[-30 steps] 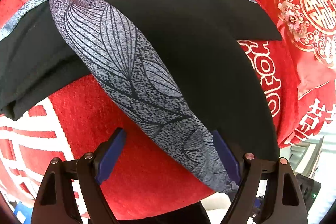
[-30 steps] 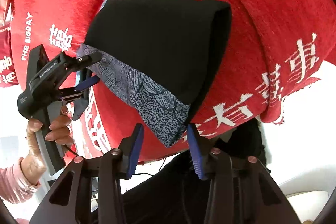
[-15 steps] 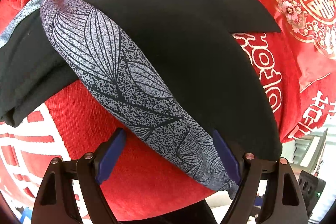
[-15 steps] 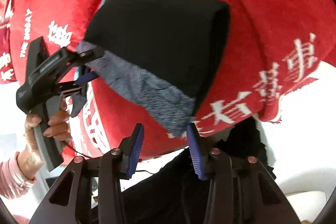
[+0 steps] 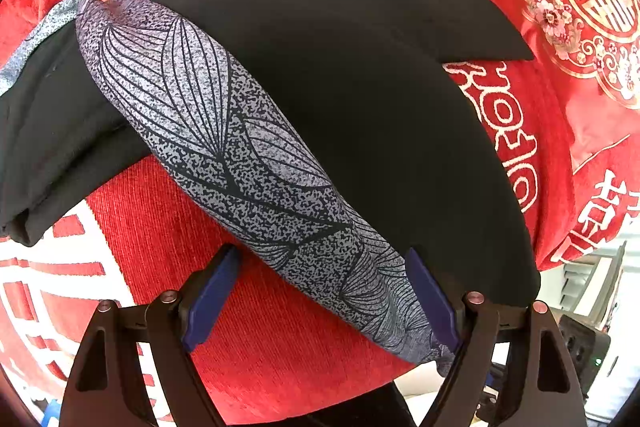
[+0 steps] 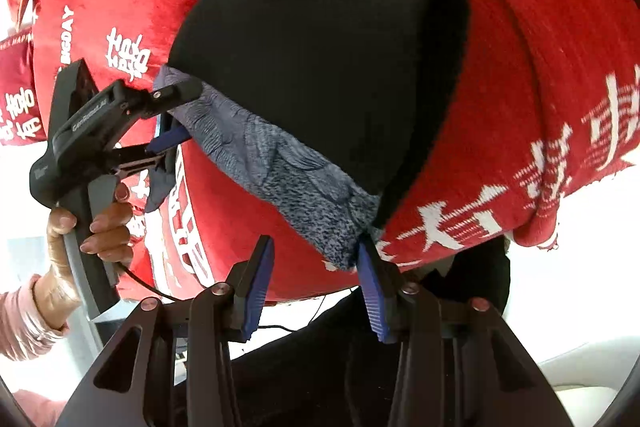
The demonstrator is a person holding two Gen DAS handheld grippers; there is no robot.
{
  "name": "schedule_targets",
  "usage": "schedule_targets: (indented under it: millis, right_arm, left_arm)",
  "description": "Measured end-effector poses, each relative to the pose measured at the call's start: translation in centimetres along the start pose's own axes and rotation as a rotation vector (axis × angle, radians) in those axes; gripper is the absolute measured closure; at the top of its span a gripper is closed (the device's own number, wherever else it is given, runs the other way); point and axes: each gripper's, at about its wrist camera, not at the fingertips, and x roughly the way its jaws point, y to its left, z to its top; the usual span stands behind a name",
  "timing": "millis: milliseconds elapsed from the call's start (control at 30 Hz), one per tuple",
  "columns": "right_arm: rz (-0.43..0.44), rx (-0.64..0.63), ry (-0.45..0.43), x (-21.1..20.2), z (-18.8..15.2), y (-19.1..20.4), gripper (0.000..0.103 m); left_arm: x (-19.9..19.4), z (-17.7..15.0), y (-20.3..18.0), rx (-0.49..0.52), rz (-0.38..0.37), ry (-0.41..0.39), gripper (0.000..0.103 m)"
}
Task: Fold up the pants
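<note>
Black pants (image 5: 360, 75) with a grey leaf-patterned waistband (image 5: 224, 147) lie folded on a red blanket (image 5: 168, 227). My left gripper (image 5: 324, 295) is open, its jaws wide on either side of the near end of the waistband. In the right wrist view the pants (image 6: 320, 67) show as a folded black stack with the waistband (image 6: 288, 167) along its near edge. My right gripper (image 6: 316, 287) is open at the waistband's corner, which touches the right pad (image 6: 370, 291). The left gripper (image 6: 168, 131) also shows there, at the waistband's other end.
The red blanket with white lettering (image 6: 120, 7) covers the surface, whose near edge drops off just below both grippers. A red embroidered cushion (image 5: 580, 7) lies at the far right. A hand in a pink sleeve (image 6: 60, 247) holds the left gripper.
The waistband edge has shifted slightly toward the right gripper's right pad. Both grippers stay open, with only small moves.
</note>
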Motion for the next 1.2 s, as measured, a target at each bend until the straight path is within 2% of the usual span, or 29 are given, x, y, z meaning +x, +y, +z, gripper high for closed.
schedule_targets:
  millis: [67,133,167,200,233,267,300,500,567,600,767,900,1033,1133,1200]
  right_arm:
    - [0.021,0.006,0.007,0.3,0.3,-0.2,0.060]
    - [0.026,-0.003,0.031,0.8,0.8,0.2,0.076]
    - [0.029,-0.009,0.033,0.8,1.1,0.6,0.097]
    - [0.019,-0.007,0.034,0.7,1.3,1.0,0.098]
    - [0.008,-0.003,0.031,0.6,1.5,1.4,0.098]
    - [0.005,-0.003,0.025,0.2,1.6,1.9,0.098]
    - [0.006,-0.008,0.016,-0.3,1.8,2.5,0.098]
    - [0.026,-0.123,-0.052,-4.9,4.6,7.1,0.100]
    - [0.028,-0.164,-0.074,-6.5,6.8,8.6,0.100]
    - [0.022,-0.156,-0.114,-7.1,7.7,9.0,0.100]
    - [0.014,-0.222,-0.149,-9.9,13.5,10.9,0.100]
    - [-0.066,-0.315,-0.168,-11.5,18.2,12.6,0.100]
    - [-0.161,-0.403,-0.204,-12.2,24.5,14.6,0.100]
    - [-0.183,-0.412,-0.228,-12.3,29.5,15.0,0.100]
    - [-0.243,-0.433,-0.236,-11.4,32.7,15.2,0.100]
  left_arm:
    - [-0.1,0.0,0.2,-0.002,-0.001,-0.003,0.018]
    - [-0.2,0.0,0.2,-0.001,0.016,-0.008,0.025]
    - [-0.4,0.0,0.1,0.001,0.047,-0.014,0.042]
    - [-0.5,0.0,0.1,0.005,0.065,-0.014,0.061]
    - [-0.6,0.1,0.2,0.008,0.063,-0.009,0.069]
    - [-0.7,0.3,0.2,0.001,0.047,-0.003,0.084]
    - [-0.8,0.4,0.3,-0.006,0.031,0.003,0.089]
    - [-3.9,1.7,-0.2,-0.010,-0.027,-0.049,0.089]
    - [-5.1,2.6,-0.3,-0.027,-0.047,-0.072,0.089]
    - [-5.6,3.1,-0.3,-0.035,-0.054,-0.081,0.089]
    - [-7.5,6.7,-0.7,-0.079,-0.085,-0.134,0.089]
    - [-8.1,10.1,-1.5,-0.088,-0.087,-0.183,0.089]
    - [-8.3,14.0,-2.2,-0.092,-0.073,-0.243,0.089]
    - [-7.5,16.7,-2.8,-0.081,-0.041,-0.280,0.089]
    - [-6.4,18.3,-3.1,-0.076,-0.014,-0.289,0.089]
